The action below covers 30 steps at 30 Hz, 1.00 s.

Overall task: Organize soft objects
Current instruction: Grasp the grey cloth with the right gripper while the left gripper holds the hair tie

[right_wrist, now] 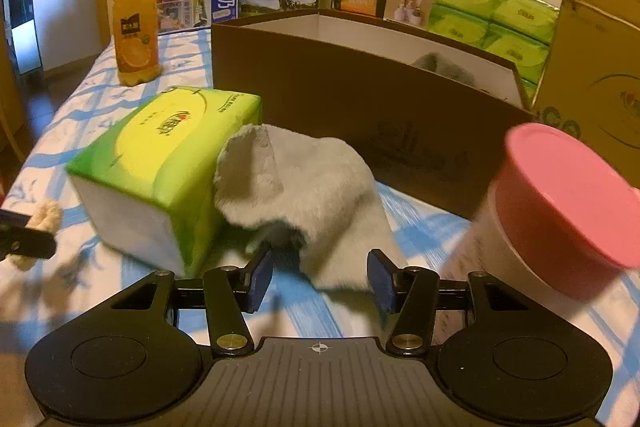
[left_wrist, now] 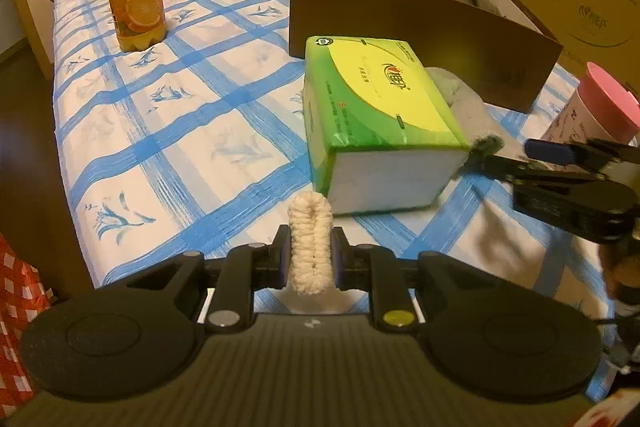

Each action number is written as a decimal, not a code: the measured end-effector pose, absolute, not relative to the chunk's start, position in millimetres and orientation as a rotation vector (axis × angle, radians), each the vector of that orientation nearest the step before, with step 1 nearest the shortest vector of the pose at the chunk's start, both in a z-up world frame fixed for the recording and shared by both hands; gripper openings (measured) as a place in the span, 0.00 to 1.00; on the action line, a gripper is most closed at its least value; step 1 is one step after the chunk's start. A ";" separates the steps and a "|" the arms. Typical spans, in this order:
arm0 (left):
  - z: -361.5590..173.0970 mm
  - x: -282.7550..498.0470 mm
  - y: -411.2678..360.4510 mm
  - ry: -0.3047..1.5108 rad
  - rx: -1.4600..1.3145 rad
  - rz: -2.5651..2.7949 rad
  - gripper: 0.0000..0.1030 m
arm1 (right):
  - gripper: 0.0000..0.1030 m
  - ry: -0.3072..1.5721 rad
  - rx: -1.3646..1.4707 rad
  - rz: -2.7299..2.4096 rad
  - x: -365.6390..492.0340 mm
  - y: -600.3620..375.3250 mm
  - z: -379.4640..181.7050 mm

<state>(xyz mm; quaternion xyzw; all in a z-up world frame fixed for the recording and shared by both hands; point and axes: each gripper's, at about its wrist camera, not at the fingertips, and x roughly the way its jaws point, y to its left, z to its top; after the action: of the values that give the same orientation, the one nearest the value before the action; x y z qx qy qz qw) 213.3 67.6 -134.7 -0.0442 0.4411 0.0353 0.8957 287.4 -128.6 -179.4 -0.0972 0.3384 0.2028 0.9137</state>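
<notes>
While my left claw (left_wrist: 312, 259) is clamped tight on a cream knitted loop (left_wrist: 310, 243), low centre of its view, my right claw (right_wrist: 318, 277) sits about half open with the toe of a grey fuzzy sock (right_wrist: 304, 183) between the pads, not pinched yet as far as I can tell. That sock leans on a green tissue pack (right_wrist: 160, 163) mid-frame. Behind it is the brown cardboard box (right_wrist: 360, 99), already holding something grey and fluffy (right_wrist: 444, 65) at upper right. So I'd guess one item is stowed, with the loop, sock and maybe the tissues left. Pink-lidded tub (right_wrist: 560, 203) at right looks irrelevant.
</notes>
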 end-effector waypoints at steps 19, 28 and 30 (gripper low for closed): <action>-124.5 199.2 74.8 0.888 -0.117 0.080 0.18 | 0.05 0.515 0.287 0.458 253.9 -208.2 -91.6; -118.6 185.4 66.0 0.888 -0.112 0.046 0.18 | 0.05 0.775 0.149 0.517 227.2 -201.0 -76.6; -119.2 184.2 66.8 0.895 -0.117 0.050 0.18 | 0.05 0.821 0.137 0.530 230.3 -190.0 -92.3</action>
<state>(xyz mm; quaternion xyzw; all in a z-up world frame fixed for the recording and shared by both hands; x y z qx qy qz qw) 184.2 66.8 -119.2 -0.0564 0.4324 0.0240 0.8996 230.3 -190.0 -92.3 0.0657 0.3942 0.2545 0.8806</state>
